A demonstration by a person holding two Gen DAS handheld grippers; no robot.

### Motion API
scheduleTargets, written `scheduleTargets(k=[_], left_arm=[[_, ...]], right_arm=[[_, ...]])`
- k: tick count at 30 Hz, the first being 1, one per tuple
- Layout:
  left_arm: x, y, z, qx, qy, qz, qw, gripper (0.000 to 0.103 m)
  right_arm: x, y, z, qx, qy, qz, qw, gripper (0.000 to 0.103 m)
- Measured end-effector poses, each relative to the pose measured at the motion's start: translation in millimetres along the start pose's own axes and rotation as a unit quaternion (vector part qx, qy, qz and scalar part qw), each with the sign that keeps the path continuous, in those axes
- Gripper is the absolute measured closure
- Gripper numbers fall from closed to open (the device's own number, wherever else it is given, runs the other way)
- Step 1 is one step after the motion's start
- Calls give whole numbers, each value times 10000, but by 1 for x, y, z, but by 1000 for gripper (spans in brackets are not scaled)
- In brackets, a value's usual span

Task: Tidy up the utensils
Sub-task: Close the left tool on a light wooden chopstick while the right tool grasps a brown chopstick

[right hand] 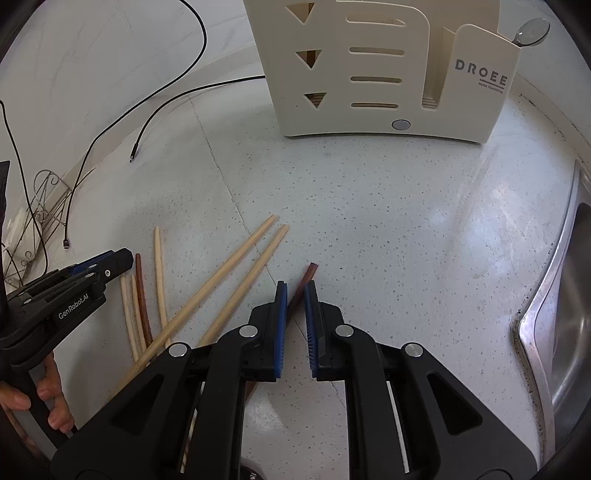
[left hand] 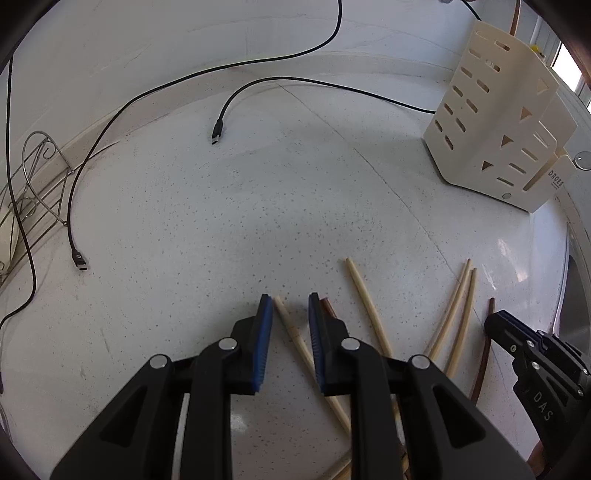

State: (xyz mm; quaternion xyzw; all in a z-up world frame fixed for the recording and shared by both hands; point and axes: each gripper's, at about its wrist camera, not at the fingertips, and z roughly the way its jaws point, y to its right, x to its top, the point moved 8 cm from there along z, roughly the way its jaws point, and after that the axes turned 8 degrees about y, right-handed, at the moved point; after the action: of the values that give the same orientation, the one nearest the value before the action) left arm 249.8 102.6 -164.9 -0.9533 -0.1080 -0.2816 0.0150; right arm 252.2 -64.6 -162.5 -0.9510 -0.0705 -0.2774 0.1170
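Right wrist view: right gripper (right hand: 295,295) straddles the dark chopstick (right hand: 303,282), jaws narrowly parted, not yet clamped. Left gripper (left hand: 290,310) gapes around a pale chopstick (left hand: 291,332). Next, likely, pinch, then carry to the cream holder (right hand: 388,74) at the counter's (right hand: 406,221) far edge.

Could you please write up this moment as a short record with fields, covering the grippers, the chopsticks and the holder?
surface: speckled white counter
left hand-held gripper: open, straddling a pale chopstick
right hand-held gripper: open, straddling a dark brown chopstick, not clamped
loose chopsticks: several pale and brown ones lying on the counter, including a light pair
utensil holder: cream, upright, marked DROEE, a spoon in its side pocket
other: two black cables, a wire rack, a steel sink
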Motion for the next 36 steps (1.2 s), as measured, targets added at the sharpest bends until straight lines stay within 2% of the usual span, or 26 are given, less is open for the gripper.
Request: scheduleTargets(k=[3, 5, 10, 14, 19, 22, 25, 26, 27, 28, 32, 36], left_arm=[[0, 1, 0, 104, 41, -24, 9999, 86], [1, 0, 1, 244, 97, -70, 9996, 94], [3, -6, 0, 262, 209, -232, 9992, 99], [6, -12, -3, 66, 252, -522, 9983, 99], [17, -17, -28, -118, 646, -623, 9959, 99], [22, -19, -37, -168, 738, -620, 9952, 99], [23, -20, -41, -234, 770, -654, 9946, 99], [24, -20, -41, -250, 774, -655, 9945, 99], [23, -20, -41, -251, 780, -648, 9945, 99], [23, -19, -41, -257, 776, -647, 9945, 99], [19, -19, -41, -336, 739, -654, 9946, 99], [16, -19, -40, -386, 680, -658, 9948, 99]], right_arm=[[0, -1, 0, -6, 4, -10, 10000, 94], [0, -1, 0, -19, 18, 8, 10000, 94], [1, 6, 1, 157, 15, 347, 9993, 96], [6, 13, -4, 510, 69, 761, 9958, 103], [18, 16, -18, 598, 322, 803, 9945, 103], [17, 20, -17, 593, 232, 829, 9945, 103], [21, 16, -18, 837, 242, 788, 9931, 102], [23, 14, -20, 874, 285, 745, 9930, 89], [25, 12, -21, 925, 322, 694, 9928, 63], [26, 10, -23, 974, 388, 655, 9923, 58], [25, -2, -18, 945, 286, 217, 9949, 80], [21, -12, -10, 839, 215, -269, 9959, 87]])
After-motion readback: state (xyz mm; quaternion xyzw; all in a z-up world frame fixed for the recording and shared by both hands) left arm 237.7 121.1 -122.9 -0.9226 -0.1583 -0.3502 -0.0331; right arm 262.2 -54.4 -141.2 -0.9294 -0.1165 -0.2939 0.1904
